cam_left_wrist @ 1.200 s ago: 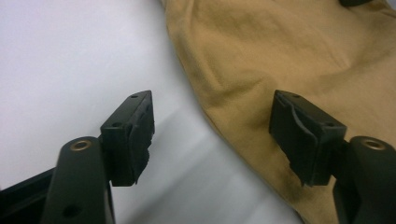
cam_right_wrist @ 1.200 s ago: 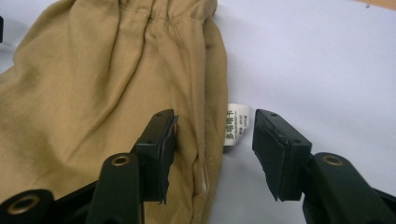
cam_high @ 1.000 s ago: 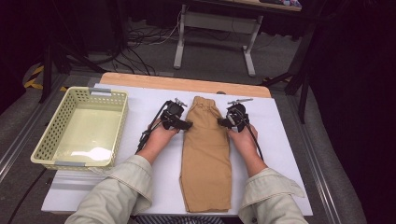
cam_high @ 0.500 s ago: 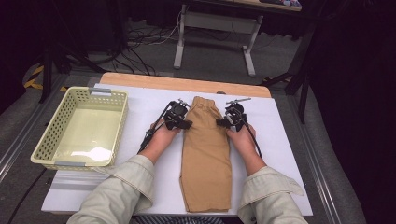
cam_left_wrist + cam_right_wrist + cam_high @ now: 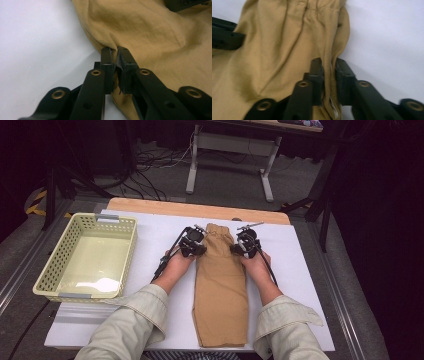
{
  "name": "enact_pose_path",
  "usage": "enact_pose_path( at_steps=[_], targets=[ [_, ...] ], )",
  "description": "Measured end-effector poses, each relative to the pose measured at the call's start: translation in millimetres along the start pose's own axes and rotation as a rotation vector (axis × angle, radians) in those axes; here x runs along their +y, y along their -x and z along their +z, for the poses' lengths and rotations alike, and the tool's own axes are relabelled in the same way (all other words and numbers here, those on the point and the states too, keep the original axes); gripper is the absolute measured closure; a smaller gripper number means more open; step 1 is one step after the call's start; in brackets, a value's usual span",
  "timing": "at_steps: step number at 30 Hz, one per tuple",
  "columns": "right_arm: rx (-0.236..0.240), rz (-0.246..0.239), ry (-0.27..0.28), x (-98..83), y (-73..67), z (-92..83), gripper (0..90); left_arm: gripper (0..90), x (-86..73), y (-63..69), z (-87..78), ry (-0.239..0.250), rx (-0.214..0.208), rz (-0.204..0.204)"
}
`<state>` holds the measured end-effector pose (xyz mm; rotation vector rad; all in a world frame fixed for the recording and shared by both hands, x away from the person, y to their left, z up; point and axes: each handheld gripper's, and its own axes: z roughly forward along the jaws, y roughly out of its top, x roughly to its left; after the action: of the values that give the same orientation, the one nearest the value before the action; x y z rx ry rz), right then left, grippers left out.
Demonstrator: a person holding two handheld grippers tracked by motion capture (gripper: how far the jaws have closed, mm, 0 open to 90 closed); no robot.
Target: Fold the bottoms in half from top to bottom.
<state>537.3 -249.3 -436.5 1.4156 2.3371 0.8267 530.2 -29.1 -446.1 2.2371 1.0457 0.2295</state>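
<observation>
Tan folded trousers point(image 5: 220, 290) lie lengthwise on the white table top point(image 5: 295, 270), waistband at the far end. My left gripper point(image 5: 199, 249) sits at the cloth's left edge near the waist; its jaws have just been closing and now pinch a fold of the tan fabric point(image 5: 140, 32), as the left gripper view shows with my left gripper point(image 5: 114, 51). My right gripper point(image 5: 236, 248) is at the right edge of the waist; its jaws have just been closing too and clamp the gathered hem point(image 5: 329, 50), with my right gripper point(image 5: 329, 62) seen in the right gripper view.
A pale yellow plastic basket point(image 5: 50, 270) stands at the left of the table. A strip of wood point(image 5: 200, 211) runs along the far edge. Beyond the table stand a metal frame's legs point(image 5: 230, 160) and cables on the floor.
Both hands stay at the waist end of the trousers. The grippers have drawn slightly inward onto the cloth's two edges and their jaws have closed on it.
</observation>
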Motion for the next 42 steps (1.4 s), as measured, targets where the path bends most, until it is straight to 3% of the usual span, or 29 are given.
enact_pose_path(
  at_steps=[4, 8, 13, 19, 21, 28, 36, 42],
  targets=[
    [-0.003, -0.017, -0.003, 0.4, -2.3, -0.6, 82.8, 86.2, 0.7, 3.9, -0.5, -0.006, 0.025, 0.023],
    [-0.001, -0.019, 0.002, 0.1, -1.8, -2.3, 84.0, 86.7, 0.6, 1.6, -2.7, -0.007, 0.020, 0.005],
    [0.008, -0.019, 0.030, 1.4, -1.2, -6.4, 84.3, 86.9, 2.2, -0.2, -10.1, 0.021, 0.038, 0.014],
    [0.014, -0.032, 0.101, 4.2, 0.2, -13.9, 84.3, 86.9, 3.9, -4.8, -16.9, 0.063, 0.049, 0.020],
    [0.008, -0.058, 0.135, 5.6, -0.5, -16.8, 84.3, 86.9, 4.3, -6.7, -20.1, 0.080, 0.045, 0.030],
    [0.035, -0.068, 0.199, 4.1, -0.9, -28.2, 84.3, 86.9, 4.1, -3.0, -29.3, 0.101, 0.048, 0.040],
    [0.052, -0.177, 0.289, -8.4, -4.9, -48.0, 84.2, 86.7, 0.9, 9.0, -45.4, 0.135, 0.075, 0.088],
    [0.063, -0.218, 0.344, -14.5, -7.3, -59.7, 83.9, 86.6, -3.3, 16.6, -61.8, 0.180, 0.064, 0.102]
  ],
)
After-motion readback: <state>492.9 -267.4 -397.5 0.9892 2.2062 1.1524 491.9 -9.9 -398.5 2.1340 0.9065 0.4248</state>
